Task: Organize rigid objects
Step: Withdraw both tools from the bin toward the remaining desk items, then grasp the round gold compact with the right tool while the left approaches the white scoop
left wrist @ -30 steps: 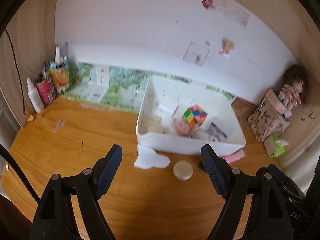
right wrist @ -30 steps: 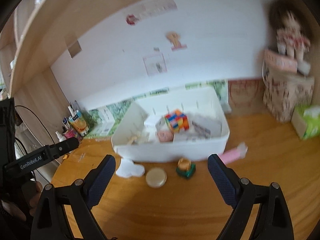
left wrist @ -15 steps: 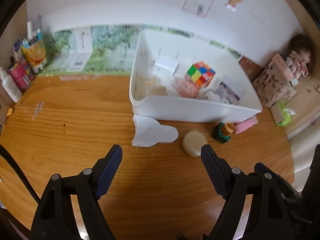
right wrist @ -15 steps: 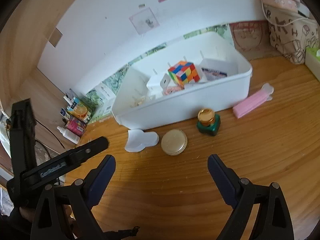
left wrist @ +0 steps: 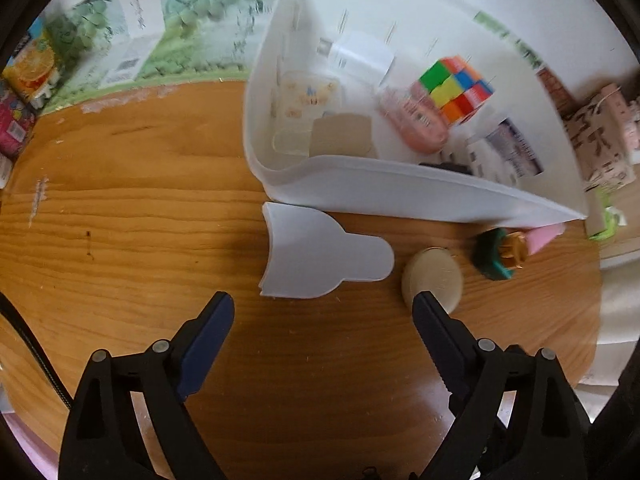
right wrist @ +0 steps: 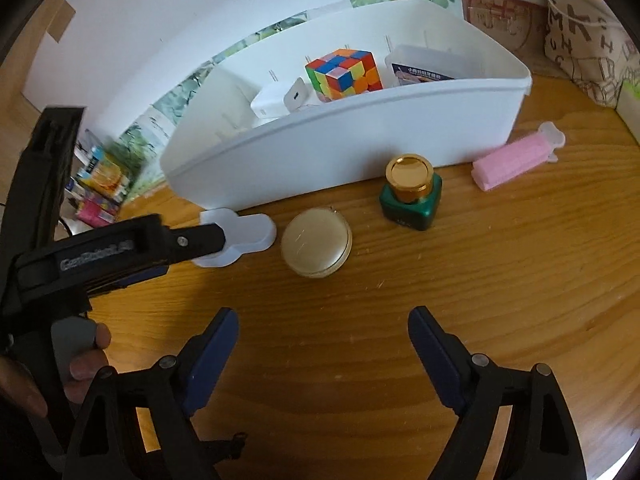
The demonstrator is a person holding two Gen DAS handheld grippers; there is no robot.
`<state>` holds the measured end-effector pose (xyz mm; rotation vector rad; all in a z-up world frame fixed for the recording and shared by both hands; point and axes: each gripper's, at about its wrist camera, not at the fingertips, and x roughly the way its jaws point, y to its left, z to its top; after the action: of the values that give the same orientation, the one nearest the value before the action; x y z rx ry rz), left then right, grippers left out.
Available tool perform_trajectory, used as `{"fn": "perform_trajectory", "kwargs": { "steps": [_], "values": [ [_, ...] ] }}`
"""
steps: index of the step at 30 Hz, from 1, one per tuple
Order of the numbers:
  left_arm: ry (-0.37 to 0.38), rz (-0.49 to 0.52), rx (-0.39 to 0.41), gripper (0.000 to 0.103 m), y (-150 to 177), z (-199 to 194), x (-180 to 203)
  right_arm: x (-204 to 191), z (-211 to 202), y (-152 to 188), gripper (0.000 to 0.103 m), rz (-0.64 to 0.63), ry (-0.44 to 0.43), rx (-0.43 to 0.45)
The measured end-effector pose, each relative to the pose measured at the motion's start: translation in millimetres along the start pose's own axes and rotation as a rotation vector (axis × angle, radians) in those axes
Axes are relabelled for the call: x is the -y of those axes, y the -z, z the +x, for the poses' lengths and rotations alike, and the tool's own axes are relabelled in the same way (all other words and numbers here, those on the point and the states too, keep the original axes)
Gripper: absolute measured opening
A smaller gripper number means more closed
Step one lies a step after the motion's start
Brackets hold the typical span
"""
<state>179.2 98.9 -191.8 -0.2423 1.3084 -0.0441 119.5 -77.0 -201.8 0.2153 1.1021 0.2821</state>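
Left wrist view: our left gripper [left wrist: 322,312] and right gripper [right wrist: 322,322] hang spread and empty, the left just widened, the right just narrowed. Inside the bin [right wrist: 360,136] sit a cube [right wrist: 344,72], a charger [right wrist: 280,100] and perhaps four more. Four pieces wait outside: scoop [left wrist: 316,256], round tin [right wrist: 316,242], green bottle [right wrist: 410,192], pink clip [right wrist: 516,158].

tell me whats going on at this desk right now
A person is tidying small items into a white bin, with a two-finger gripper in each hand. Both grippers, left and right, hang open and empty above the wooden desk. A white flat piece, a round compact, a green bottle with a gold cap and a pink clip lie outside the bin; a colour cube is already inside.
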Motion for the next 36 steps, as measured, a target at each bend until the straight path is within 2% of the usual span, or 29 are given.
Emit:
{"fn": "perform_trajectory", "kwargs": {
  "steps": [10,14,29,31,34,36],
  "values": [
    [-0.014,0.031,-0.071,0.092,-10,28,11,-15,29,-17,0.079,-0.110,0.123,-0.029],
    [-0.009,0.026,-0.098,0.092,-8,38,13,-18,41,-19,0.076,-0.136,0.139,-0.049],
    [-0.085,0.052,-0.025,0.093,-14,42,34,-26,56,-26,0.068,-0.220,0.182,-0.020],
    [-0.081,0.039,-0.008,0.092,-17,44,36,-28,57,-26,0.063,-0.235,0.179,-0.013],
    [-0.074,0.030,0.000,0.092,-35,47,24,-30,57,-26,0.056,-0.250,0.174,-0.008],
    [-0.071,0.029,0.002,0.091,-36,44,15,-31,56,-25,0.056,-0.254,0.177,-0.006]
  ]
}}
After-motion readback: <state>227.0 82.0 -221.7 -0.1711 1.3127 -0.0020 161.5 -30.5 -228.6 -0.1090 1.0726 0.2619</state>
